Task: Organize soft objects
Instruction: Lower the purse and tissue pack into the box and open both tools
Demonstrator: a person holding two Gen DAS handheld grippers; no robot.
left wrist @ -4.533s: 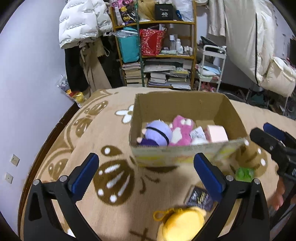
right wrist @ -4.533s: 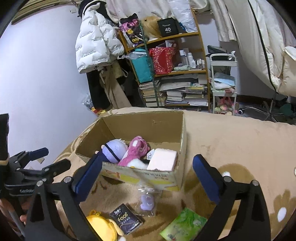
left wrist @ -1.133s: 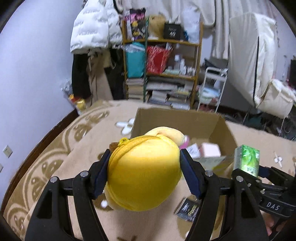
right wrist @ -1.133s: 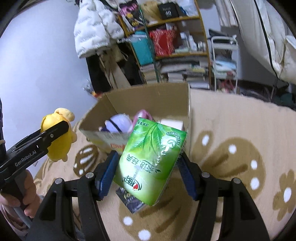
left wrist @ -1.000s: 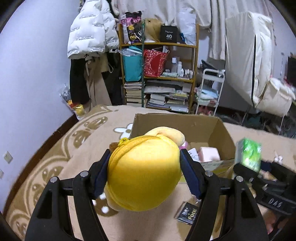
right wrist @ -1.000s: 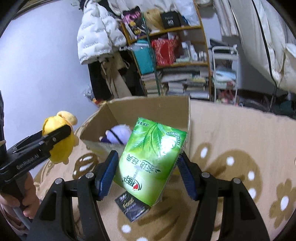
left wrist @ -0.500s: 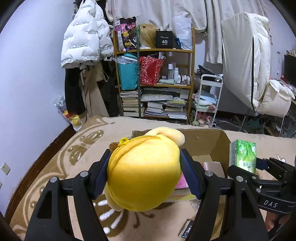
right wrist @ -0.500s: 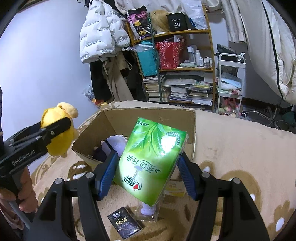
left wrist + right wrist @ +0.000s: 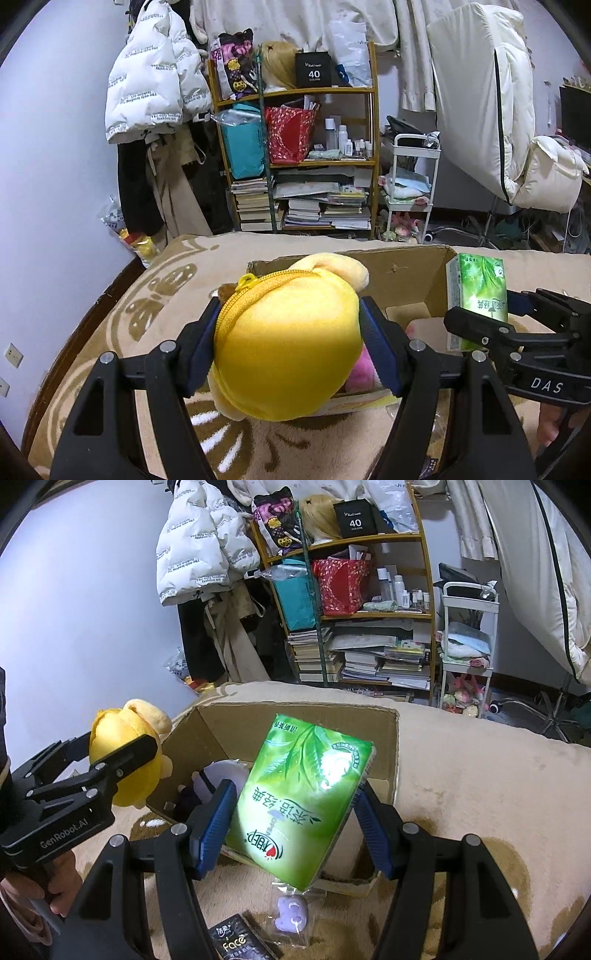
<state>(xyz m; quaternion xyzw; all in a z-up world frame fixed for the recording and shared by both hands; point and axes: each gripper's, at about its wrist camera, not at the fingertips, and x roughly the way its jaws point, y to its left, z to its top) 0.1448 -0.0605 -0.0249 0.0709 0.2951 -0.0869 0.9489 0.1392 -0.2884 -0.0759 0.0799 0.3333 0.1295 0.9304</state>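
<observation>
My left gripper (image 9: 291,345) is shut on a yellow plush pouch (image 9: 284,343) with a zip, held above the near-left edge of the open cardboard box (image 9: 413,273). It also shows in the right wrist view (image 9: 125,757). My right gripper (image 9: 295,812) is shut on a green tissue pack (image 9: 303,805), held over the box's near-right side (image 9: 397,746); the pack also shows in the left wrist view (image 9: 476,295). Inside the box lie a purple plush (image 9: 218,775) and a pink plush (image 9: 360,376).
The box stands on a beige patterned rug (image 9: 480,775). In front of it lie a black sachet (image 9: 240,941) and a clear packet with a purple item (image 9: 291,912). A cluttered bookshelf (image 9: 317,158), hanging coats and a white cart (image 9: 410,184) stand behind.
Both grippers have risen and moved forward toward the box, each still holding its item. Earlier they were open and empty, with the pouch and pack on the rug.
</observation>
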